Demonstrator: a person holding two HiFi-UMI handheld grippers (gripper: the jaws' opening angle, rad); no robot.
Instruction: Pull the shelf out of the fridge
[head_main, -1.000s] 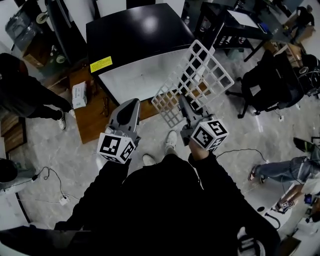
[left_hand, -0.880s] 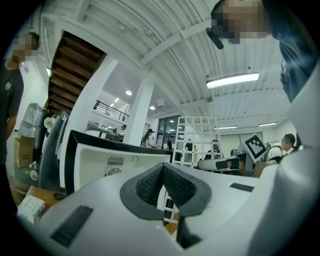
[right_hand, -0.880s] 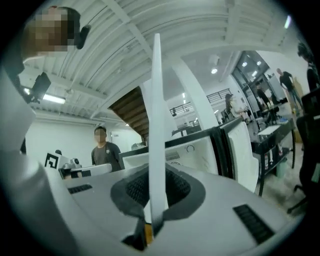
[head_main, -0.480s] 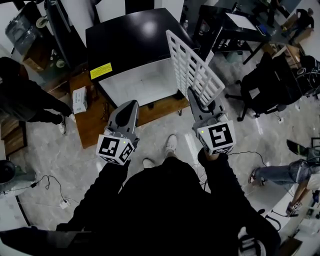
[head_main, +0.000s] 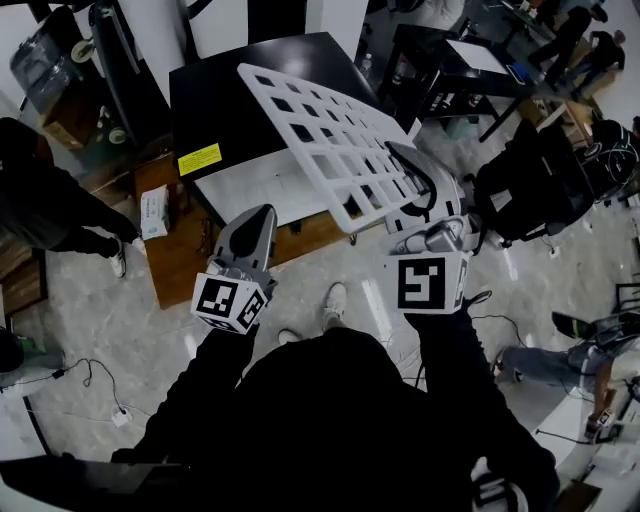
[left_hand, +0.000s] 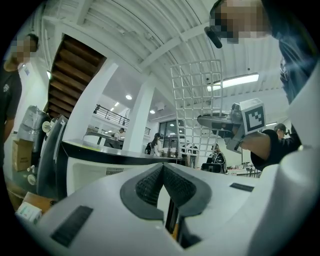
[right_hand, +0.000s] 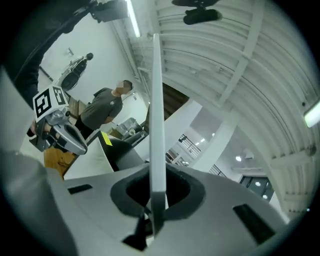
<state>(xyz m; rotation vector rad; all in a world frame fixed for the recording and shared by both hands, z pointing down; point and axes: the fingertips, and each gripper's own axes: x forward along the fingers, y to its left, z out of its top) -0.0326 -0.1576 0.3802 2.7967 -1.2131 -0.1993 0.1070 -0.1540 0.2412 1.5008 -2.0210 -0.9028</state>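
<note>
I see the shelf (head_main: 297, 150) free above the fridge (head_main: 230, 90), frame centre. The right tool (head_main: 410, 190) clamps its edge; the left tool (head_main: 264, 212) is closed and empty.

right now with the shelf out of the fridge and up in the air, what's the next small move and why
Probably lower the shelf flat onto the fridge top: only the right gripper pinches it, by one edge, and the shut left gripper holds nothing.
</note>
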